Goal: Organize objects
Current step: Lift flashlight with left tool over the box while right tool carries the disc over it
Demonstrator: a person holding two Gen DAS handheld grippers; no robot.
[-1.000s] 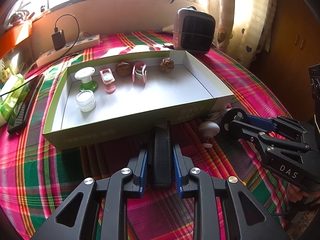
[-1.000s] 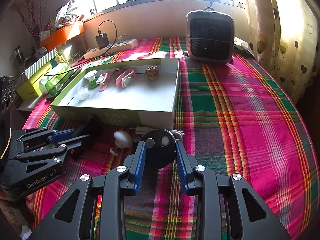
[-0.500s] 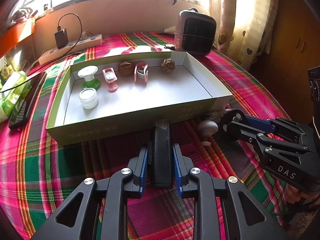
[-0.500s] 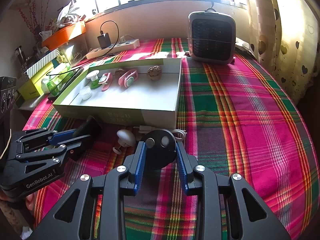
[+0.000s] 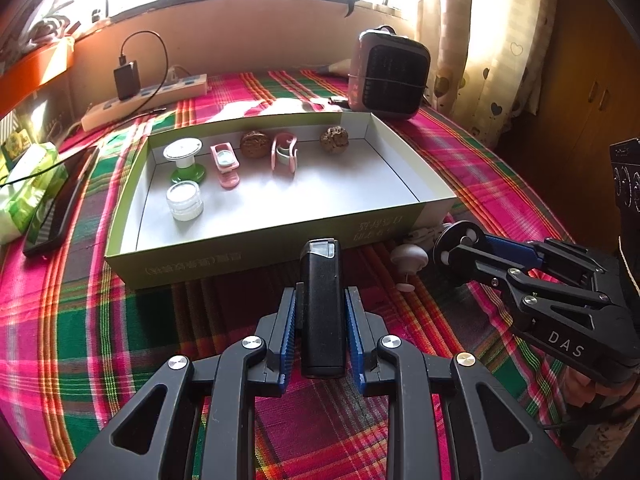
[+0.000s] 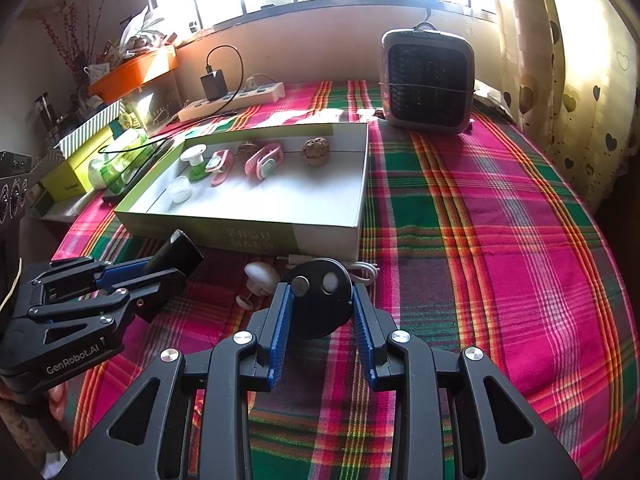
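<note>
My left gripper point(image 5: 321, 304) is shut on a black rectangular device point(image 5: 321, 300), held above the cloth in front of the green box point(image 5: 256, 248). My right gripper point(image 6: 320, 300) is shut on a black round disc point(image 6: 320, 298) just right of it; the disc also shows in the left wrist view point(image 5: 456, 242). The box holds a green-based stand point(image 5: 185, 160), a small white jar point(image 5: 185, 200), two pink clips point(image 5: 226, 162) and two walnuts point(image 5: 334, 139). A white mushroom-shaped knob point(image 5: 408, 258) and a white cable point(image 6: 360, 270) lie on the cloth by the box's front.
A grey heater point(image 5: 386, 76) stands behind the box. A power strip with a black charger point(image 5: 148, 94) lies at the back left. A dark phone point(image 5: 60, 208) and a green packet point(image 5: 24, 188) lie left of the box. Plaid cloth point(image 6: 500, 240) covers the table.
Both grippers have risen and drawn back slightly with their objects still held. The box and its contents have not moved.
</note>
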